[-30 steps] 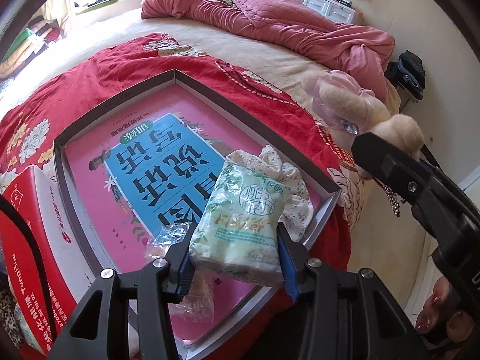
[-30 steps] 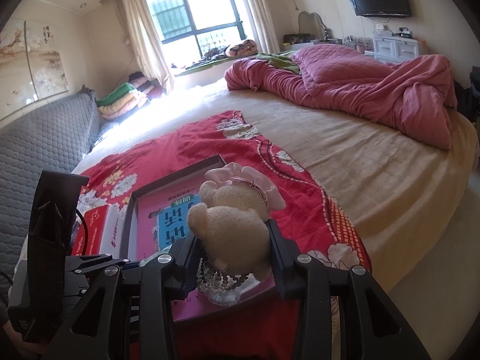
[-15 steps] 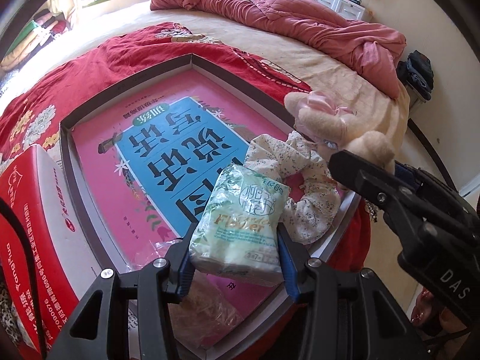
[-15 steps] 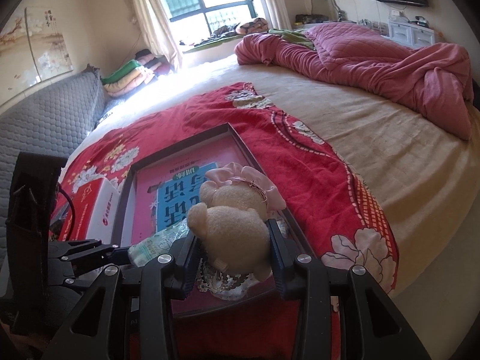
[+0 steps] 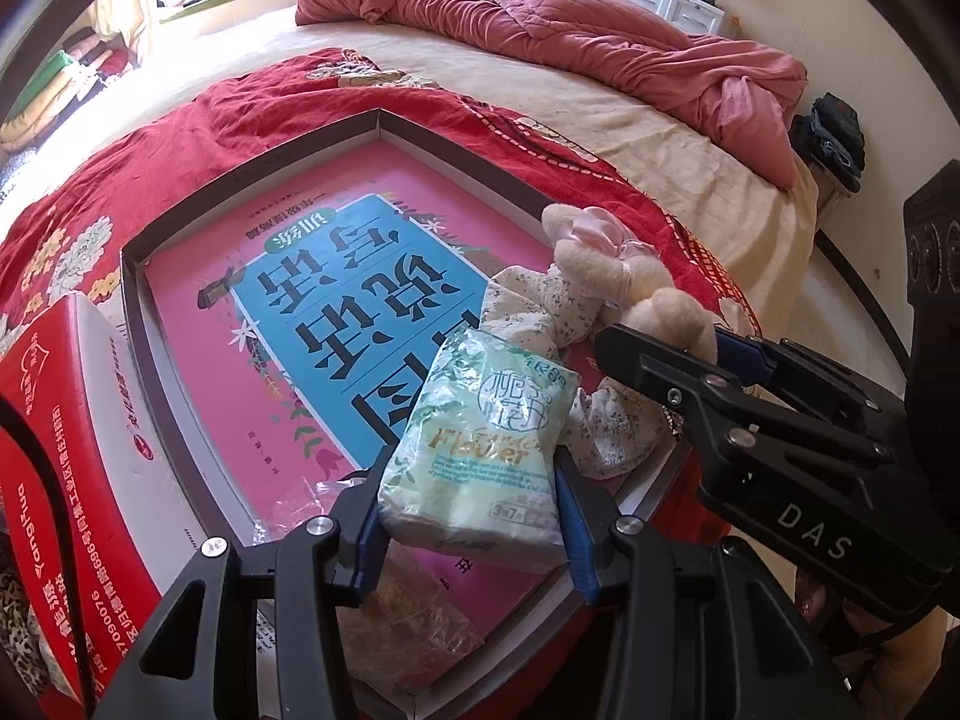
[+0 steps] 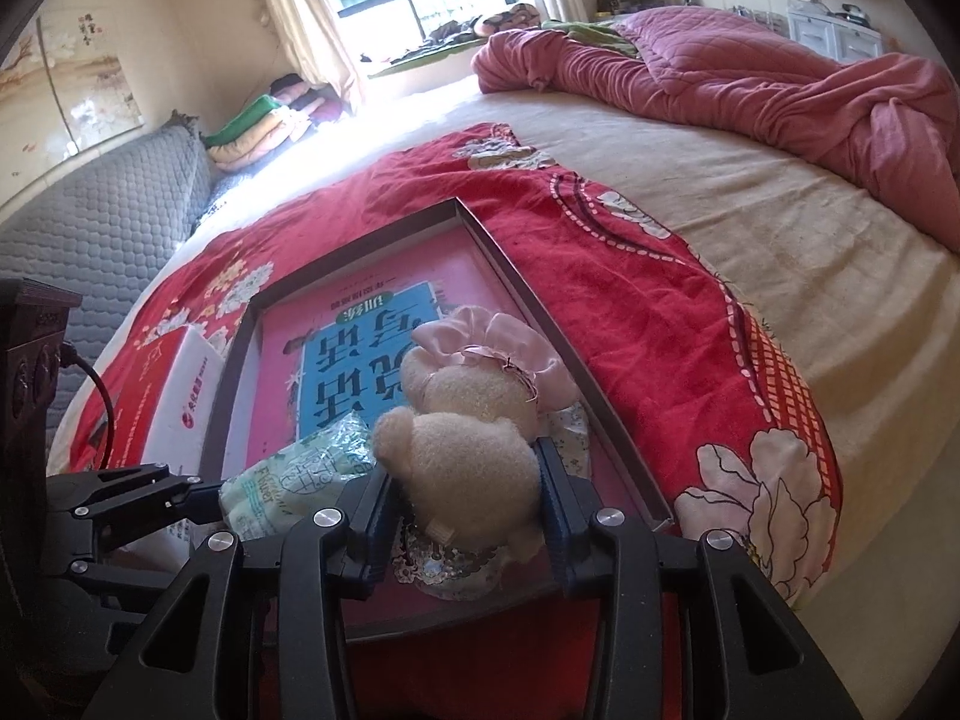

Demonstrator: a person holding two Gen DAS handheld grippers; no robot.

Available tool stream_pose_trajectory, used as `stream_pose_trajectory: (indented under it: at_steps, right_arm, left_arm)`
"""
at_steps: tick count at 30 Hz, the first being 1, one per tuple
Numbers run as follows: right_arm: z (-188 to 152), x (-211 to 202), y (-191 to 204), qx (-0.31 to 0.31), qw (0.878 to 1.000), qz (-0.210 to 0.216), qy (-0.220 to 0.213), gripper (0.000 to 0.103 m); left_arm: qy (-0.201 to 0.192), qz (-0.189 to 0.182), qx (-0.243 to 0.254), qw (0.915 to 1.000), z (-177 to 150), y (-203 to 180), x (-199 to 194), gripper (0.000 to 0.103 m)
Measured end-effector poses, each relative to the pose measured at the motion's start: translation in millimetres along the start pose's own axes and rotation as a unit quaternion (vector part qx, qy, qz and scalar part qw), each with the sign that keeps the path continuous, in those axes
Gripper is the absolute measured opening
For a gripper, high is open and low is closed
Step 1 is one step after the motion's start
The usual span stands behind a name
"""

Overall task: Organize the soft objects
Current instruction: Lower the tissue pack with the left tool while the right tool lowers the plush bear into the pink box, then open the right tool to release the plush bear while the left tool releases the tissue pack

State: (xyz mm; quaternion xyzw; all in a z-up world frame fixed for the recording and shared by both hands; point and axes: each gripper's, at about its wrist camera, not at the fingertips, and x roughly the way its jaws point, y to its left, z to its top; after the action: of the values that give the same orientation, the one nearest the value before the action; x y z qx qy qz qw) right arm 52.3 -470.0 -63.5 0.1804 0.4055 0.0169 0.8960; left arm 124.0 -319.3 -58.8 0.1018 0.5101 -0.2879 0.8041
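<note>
Now the left tool (image 5: 471, 531) clenches a tissue pack (image 5: 480, 450), the right tool (image 6: 465, 525) a plush toy (image 6: 462, 468); crowded over the tray (image 5: 456, 138) corner, they risk colliding.

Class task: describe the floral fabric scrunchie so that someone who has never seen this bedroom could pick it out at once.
Find the shallow tray with the pink book on the red bedspread. In its near right corner lies the scrunchie, white with tiny dark flowers. It lies loose, unlike the gripped tissue pack and plush toy.

Tray (image 5: 252, 171) on bed (image 5: 600, 114); book (image 5: 336, 300) inside; scrunchie (image 5: 540, 306) near right corner; carton (image 5: 78, 450) left of tray.
</note>
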Motion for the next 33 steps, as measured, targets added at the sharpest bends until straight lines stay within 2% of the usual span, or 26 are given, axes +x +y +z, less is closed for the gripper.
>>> stream_pose_trajectory:
  at_steps: [4,11,13,15,21,33]
  right_arm:
    - [-2.3,2.1,-3.5,0.016,1.000,0.017,0.001,0.046]
    - [-3.5,3.5,-4.0,0.020,1.000,0.019,0.009,0.047]
    - [-2.7,2.9,-2.9,0.021,1.000,0.021,0.009,0.048]
    - [-2.1,1.6,-2.0,0.022,0.999,0.023,0.008,0.055]
    - [0.0,-6.8,-1.6,0.027,0.999,0.028,-0.007,0.063]
    - [2.2,-23.0,-5.6,0.041,0.998,0.020,-0.036,0.067]
  left_arm:
    - [0.003,-0.001,-0.002,1.0000,1.0,0.2,0.7,0.048]
    - [0.004,0.002,0.000,1.0000,1.0,-0.6,0.3,0.048]
    - [0.003,0.002,-0.001,1.0000,0.7,-0.2,-0.2,0.048]
    - [0.004,0.002,0.000,1.0000,0.7,-0.2,-0.2,0.048]
    - [0.004,0.003,0.000,1.0000,0.8,0.0,0.0,0.048]
    - [0.009,0.014,0.013,0.9998,1.0,-6.2,-1.1,0.051]
